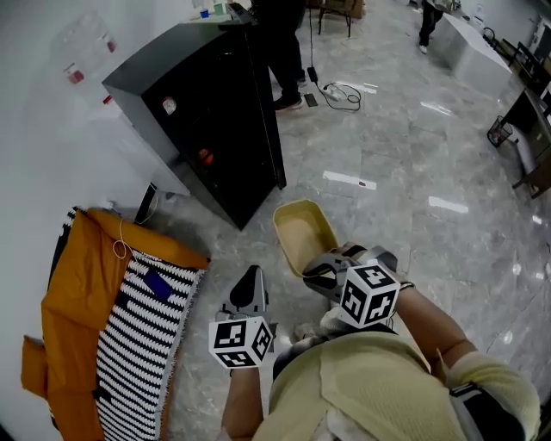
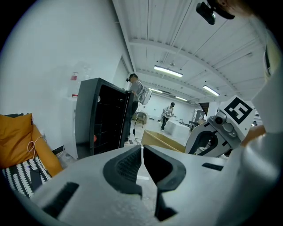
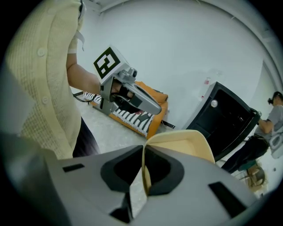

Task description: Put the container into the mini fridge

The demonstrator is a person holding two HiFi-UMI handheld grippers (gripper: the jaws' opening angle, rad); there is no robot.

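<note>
A beige open container [image 1: 303,232] hangs above the floor, its near rim pinched in my right gripper [image 1: 320,274], which is shut on it. In the right gripper view the container [image 3: 185,142] sticks out past the jaws toward the fridge. The black mini fridge [image 1: 200,108] stands at the upper left against the white wall, door closed; it also shows as the mini fridge [image 2: 101,115] and mini fridge [image 3: 226,120]. My left gripper [image 1: 250,284] is held low beside the right one, shut with nothing between its jaws [image 2: 142,163].
An orange cushion with a black-and-white striped knit [image 1: 129,319] lies on the floor at left. A person [image 1: 284,47] stands behind the fridge beside floor cables [image 1: 340,93]. Another person [image 1: 428,21] stands by a counter far back. Furniture [image 1: 527,129] lines the right edge.
</note>
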